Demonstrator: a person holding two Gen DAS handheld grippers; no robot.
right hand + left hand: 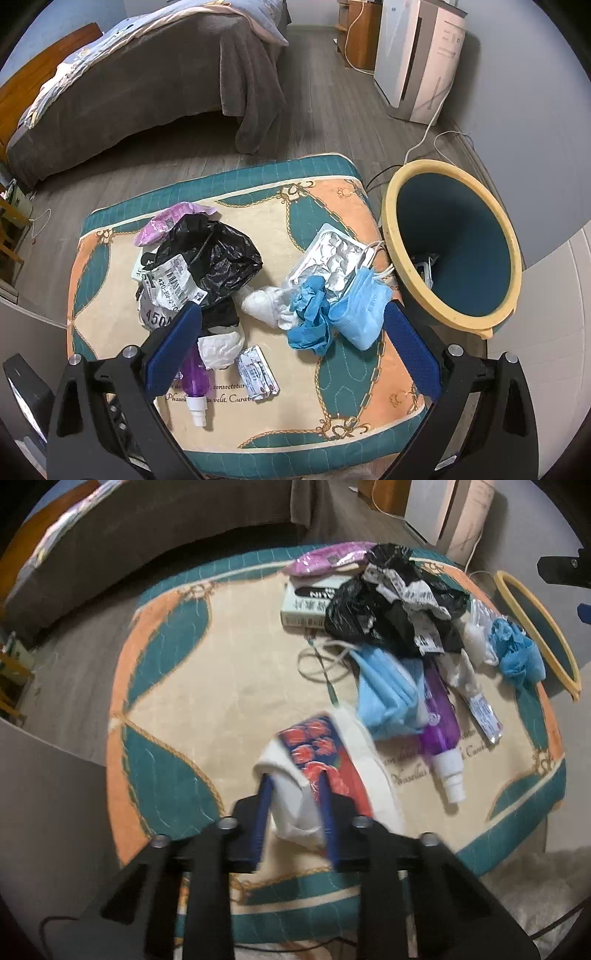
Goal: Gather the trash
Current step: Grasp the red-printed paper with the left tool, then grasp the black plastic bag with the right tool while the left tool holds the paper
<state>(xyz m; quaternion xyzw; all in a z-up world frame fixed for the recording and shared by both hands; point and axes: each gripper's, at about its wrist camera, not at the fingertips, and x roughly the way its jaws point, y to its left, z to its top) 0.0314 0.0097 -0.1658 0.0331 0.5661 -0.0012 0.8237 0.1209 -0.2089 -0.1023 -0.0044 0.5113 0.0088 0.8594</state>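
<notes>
My left gripper (295, 794) points steeply down, shut on a crumpled white wrapper with a red flower print (317, 760) that lies on the patterned cushion (221, 683). Beyond it lie a blue face mask (388, 698), a purple spray bottle (441, 734) and a black plastic bag (388, 602). My right gripper (291, 314) hangs open and wide over the cushion (295, 387), with a blue glove (310, 325), a second blue mask (362, 314) and a white tissue (262, 306) below its gap, untouched. The teal bin with a yellow rim (461, 236) stands right of the cushion.
A foil blister tray (332, 258), a small printed packet (256, 373), a pink packet (166, 221) and a box (306, 605) also lie on the cushion. A bed with a grey cover (147, 85) is behind, a white appliance (417, 55) and cables by the bin.
</notes>
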